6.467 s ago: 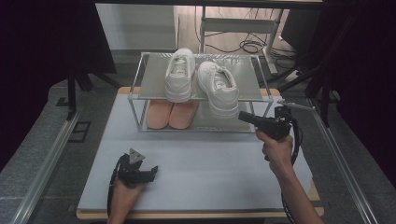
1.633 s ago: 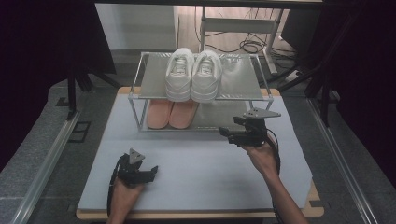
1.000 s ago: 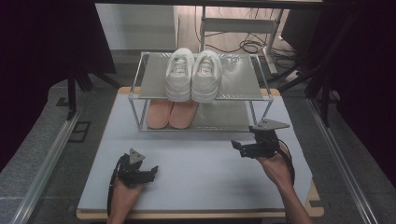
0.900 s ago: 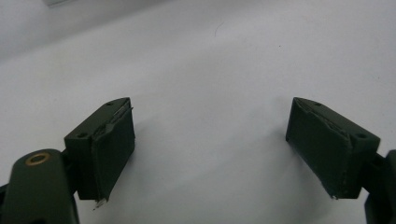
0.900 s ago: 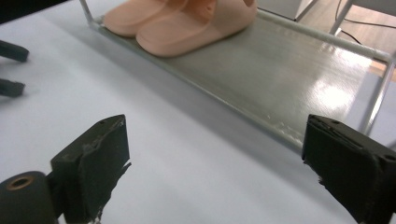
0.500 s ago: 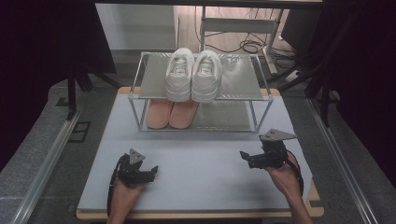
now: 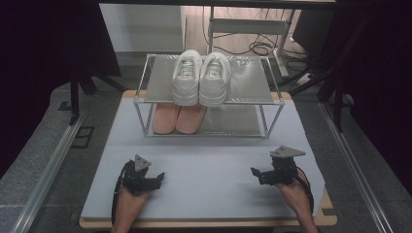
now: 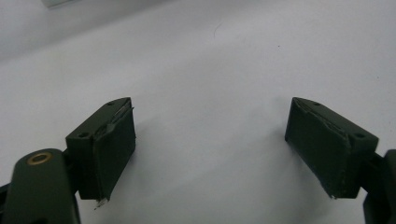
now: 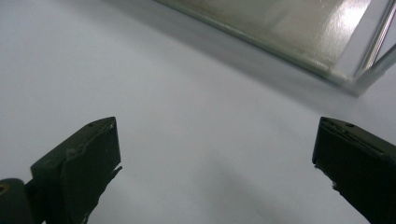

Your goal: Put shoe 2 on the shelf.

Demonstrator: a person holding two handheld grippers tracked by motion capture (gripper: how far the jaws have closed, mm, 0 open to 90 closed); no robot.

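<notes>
High view: two white sneakers, two pink shoes

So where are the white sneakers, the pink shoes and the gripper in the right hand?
white sneakers point(image 7: 200, 77), high view, on the laces of the left shoe of the pair.
pink shoes point(image 7: 179, 118), high view, on the toes under the shelf.
right gripper point(image 7: 257, 174), high view, between its open fingertips.

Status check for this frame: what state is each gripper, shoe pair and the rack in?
left gripper: open, empty, low over the mat.
right gripper: open, empty, low over the mat.
white sneakers: upright, side by side on the rack's top shelf.
pink shoes: side by side on the lower shelf.
shoe rack: upright at the far end of the mat.
</notes>
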